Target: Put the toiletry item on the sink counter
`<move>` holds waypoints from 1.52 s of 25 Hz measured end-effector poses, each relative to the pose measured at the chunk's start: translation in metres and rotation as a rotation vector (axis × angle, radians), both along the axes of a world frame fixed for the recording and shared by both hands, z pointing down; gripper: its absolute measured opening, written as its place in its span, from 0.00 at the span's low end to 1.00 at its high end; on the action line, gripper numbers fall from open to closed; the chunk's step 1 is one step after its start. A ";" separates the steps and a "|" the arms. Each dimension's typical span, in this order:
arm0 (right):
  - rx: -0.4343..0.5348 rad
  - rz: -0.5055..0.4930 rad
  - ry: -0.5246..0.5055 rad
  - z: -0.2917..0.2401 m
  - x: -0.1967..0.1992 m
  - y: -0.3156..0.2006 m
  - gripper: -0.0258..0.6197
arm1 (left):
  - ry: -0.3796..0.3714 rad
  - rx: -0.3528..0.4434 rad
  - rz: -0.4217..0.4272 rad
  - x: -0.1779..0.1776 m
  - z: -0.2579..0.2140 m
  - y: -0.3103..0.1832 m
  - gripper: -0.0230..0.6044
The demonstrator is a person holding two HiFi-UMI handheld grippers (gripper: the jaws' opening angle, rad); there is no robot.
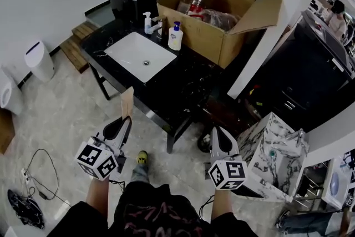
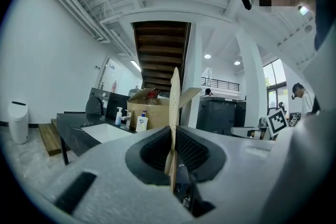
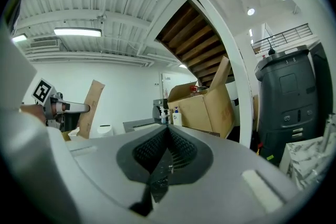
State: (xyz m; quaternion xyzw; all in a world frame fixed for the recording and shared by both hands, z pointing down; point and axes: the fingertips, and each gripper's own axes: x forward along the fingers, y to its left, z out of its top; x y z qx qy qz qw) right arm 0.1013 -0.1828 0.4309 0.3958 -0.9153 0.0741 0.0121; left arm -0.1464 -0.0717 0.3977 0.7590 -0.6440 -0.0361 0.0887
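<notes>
The left hand-held gripper point(image 1: 126, 120) is clamped on the lower end of a thin brown card point(image 1: 127, 101), which I take to be the task's item. The card stands roughly upright with its edge toward that gripper's camera. The right hand-held gripper point(image 1: 215, 131) is closed with nothing between its jaws.

Both point at the black worktop point(image 1: 177, 83), which lies farther off, its near edge just beyond the card. The left one, nearer the white sink point(image 1: 138, 53), carries the load, so the move looks like a plain push away from the person.

The best open room is the bare stretch right of the sink. Two bottles point(image 1: 176, 37) stand by the sink's far rim, and a box point(image 1: 211, 36) fills the far right. A tall thin card will probably tip unless it is laid flat.
</notes>
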 end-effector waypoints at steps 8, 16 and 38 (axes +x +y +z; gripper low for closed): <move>-0.027 0.109 0.040 0.006 -0.034 -0.054 0.05 | 0.038 -0.039 0.098 -0.046 0.016 -0.075 0.08; -0.042 0.230 0.049 0.008 -0.077 -0.116 0.05 | 0.076 -0.099 0.200 -0.100 0.033 -0.156 0.08; -0.088 0.537 0.099 0.010 -0.080 -0.167 0.05 | 0.150 -0.228 0.602 -0.077 0.064 -0.282 0.08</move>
